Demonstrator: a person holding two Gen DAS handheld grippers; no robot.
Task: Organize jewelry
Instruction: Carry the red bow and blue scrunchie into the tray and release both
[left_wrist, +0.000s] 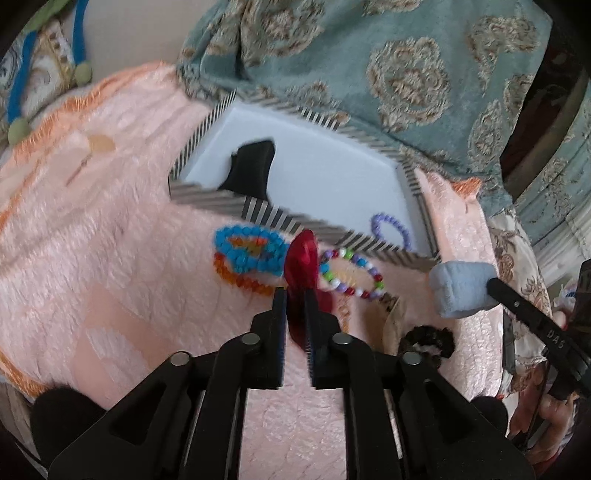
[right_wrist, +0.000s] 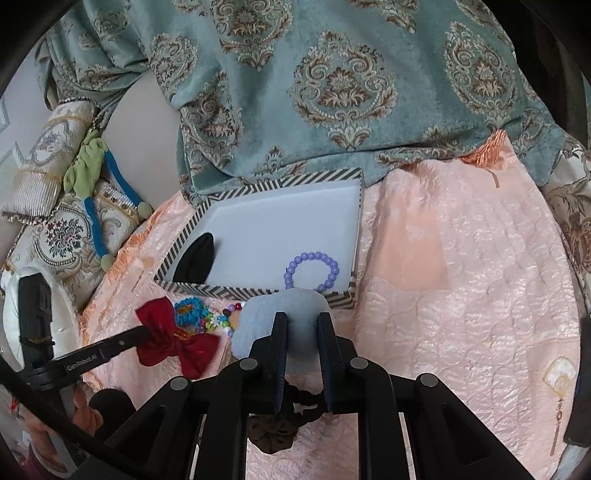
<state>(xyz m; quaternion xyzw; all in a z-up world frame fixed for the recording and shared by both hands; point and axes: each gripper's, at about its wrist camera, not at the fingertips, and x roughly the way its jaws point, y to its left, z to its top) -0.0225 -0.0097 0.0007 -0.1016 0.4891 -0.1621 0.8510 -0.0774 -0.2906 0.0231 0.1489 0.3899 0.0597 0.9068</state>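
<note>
A striped box (left_wrist: 295, 221) (right_wrist: 207, 290) lies open on a pink bedspread and holds a purple bead bracelet (left_wrist: 391, 227) (right_wrist: 312, 271) and a black item (left_wrist: 251, 166) (right_wrist: 195, 258). My left gripper (left_wrist: 295, 295) is shut on a red bow (left_wrist: 303, 266) (right_wrist: 177, 339) just in front of the box. My right gripper (right_wrist: 303, 319) is shut on a light blue plush item (right_wrist: 280, 325) (left_wrist: 461, 290) near the box's front wall. A blue bead bracelet (left_wrist: 251, 249), an orange one (left_wrist: 236, 275) and a multicolour one (left_wrist: 351, 273) lie before the box.
A dark scrunchie (left_wrist: 428, 341) (right_wrist: 280, 424) lies on the pink bedspread (right_wrist: 461, 295) under my right gripper. A teal patterned blanket (right_wrist: 332, 92) rises behind the box. Cushions and a green-and-blue strap (right_wrist: 96, 177) are at the left.
</note>
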